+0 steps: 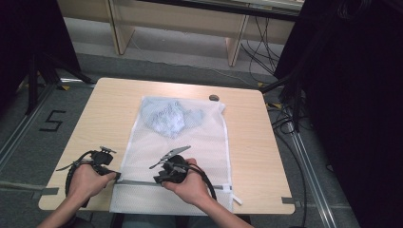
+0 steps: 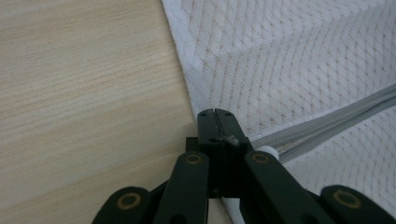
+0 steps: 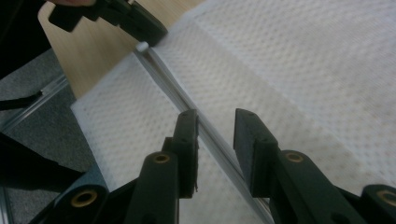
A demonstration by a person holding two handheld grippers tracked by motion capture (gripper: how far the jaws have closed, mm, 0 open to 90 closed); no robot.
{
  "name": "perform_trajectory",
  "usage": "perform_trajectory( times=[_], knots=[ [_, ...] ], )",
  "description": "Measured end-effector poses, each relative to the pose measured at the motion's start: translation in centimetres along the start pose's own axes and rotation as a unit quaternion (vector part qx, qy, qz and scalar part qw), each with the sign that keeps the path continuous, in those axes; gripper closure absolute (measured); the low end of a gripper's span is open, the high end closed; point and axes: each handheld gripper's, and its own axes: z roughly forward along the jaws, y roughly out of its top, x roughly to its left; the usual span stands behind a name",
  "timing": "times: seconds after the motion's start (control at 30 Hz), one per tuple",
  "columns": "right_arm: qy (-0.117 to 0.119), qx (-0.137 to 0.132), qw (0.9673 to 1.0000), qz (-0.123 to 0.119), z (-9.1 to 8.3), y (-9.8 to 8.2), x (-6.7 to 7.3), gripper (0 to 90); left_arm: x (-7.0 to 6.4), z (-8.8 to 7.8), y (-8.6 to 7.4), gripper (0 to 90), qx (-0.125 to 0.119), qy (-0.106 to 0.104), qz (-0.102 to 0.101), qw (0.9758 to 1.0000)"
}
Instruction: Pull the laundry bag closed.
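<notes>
A white mesh laundry bag (image 1: 190,142) lies flat on the wooden table (image 1: 104,109), with a pale blue garment (image 1: 168,116) inside its far end. A grey zipper (image 1: 138,182) runs across its near end. My left gripper (image 1: 116,176) is shut on the bag's left edge, right at the zipper's end (image 2: 215,116). My right gripper (image 1: 159,179) rests on the bag a little to the right. In the right gripper view it (image 3: 215,119) is open, its jaws astride the zipper (image 3: 163,70), pads clear of it. Beyond it, the left gripper (image 3: 149,30) pinches beside a small white stopper (image 3: 142,46).
A small dark object (image 1: 214,98) lies near the table's far edge. A white tab (image 1: 236,199) sticks out at the bag's near right corner. Black stands and cables (image 1: 285,118) crowd the floor on the right, and a tripod (image 1: 43,71) stands at the left.
</notes>
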Motion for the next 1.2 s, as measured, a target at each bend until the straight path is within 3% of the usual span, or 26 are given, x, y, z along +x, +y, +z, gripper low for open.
perform_trajectory(
  times=[0.23,0.47,1.2],
  knots=[
    [0.022,-0.003,0.9998,-0.002,1.8,0.9,1.2,72.0,0.3,0.0,0.0,89.5,0.000,-0.009,-0.004,0.9999],
    [0.042,-0.003,0.9991,0.010,3.3,2.1,2.3,72.9,0.4,-0.1,0.1,89.4,-0.003,-0.005,-0.002,1.0000],
    [0.072,0.018,0.9971,0.018,7.2,4.2,4.0,75.4,0.6,0.0,0.1,89.5,0.004,-0.013,0.005,0.9999]
  ],
)
